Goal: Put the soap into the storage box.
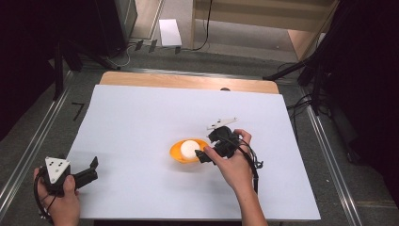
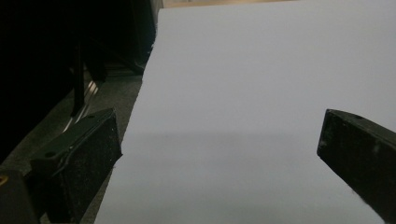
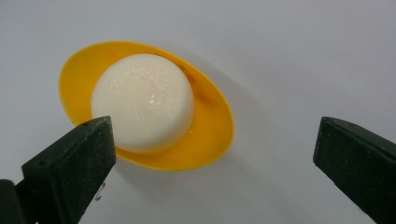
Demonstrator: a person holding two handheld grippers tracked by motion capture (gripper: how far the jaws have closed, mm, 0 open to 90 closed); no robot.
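White, glossy, soft-looking round cake (image 3: 142,102) in the shallow orange plastic bowl (image 3: 212,126) seems light and fragile; I'd grip the bowl's rim. Both grippers' jaws stand apart, empty.

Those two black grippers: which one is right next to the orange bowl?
The right gripper, beside the orange bowl holding a white round lump, its fingers spread wide with nothing between them. The left gripper waits at the sheet's near left edge.

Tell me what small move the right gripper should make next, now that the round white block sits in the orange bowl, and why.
Probably lift the right gripper back, clear of the orange bowl. Its jaws stand wide open and hold nothing, and the round white block already rests inside the bowl, so nothing is left to grip.
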